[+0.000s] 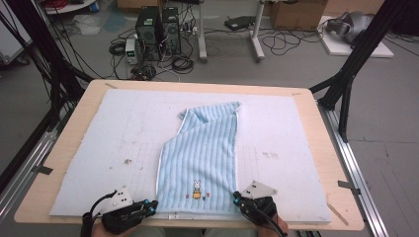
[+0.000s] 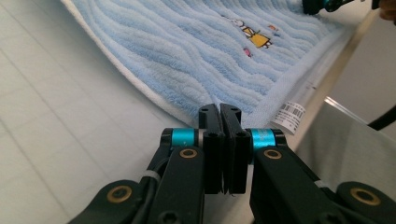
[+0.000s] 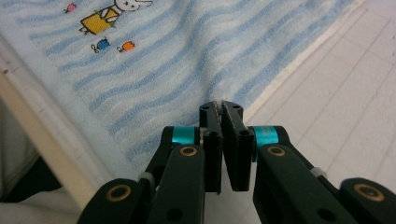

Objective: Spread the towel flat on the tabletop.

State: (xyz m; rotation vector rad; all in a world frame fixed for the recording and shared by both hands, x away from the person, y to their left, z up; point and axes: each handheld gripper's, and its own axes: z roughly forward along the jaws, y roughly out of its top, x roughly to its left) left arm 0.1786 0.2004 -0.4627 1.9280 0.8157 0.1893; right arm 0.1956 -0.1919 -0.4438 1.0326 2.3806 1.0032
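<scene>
left tool (image 2: 220, 112) jaws pressed together | tips at towel (image 2: 187, 51) corner edge | barcode label (image 2: 290, 115) just beside

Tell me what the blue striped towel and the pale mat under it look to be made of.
The light blue striped towel looks like terry cloth: fuzzy looped pile in wavy ribs, with a flat woven white hem. The pale blue mat looks like soft foam or felt, matte, with faint grid lines and some stains; which one I cannot tell.

overhead forward-down; two close towel (image 1: 202, 158) views
</scene>
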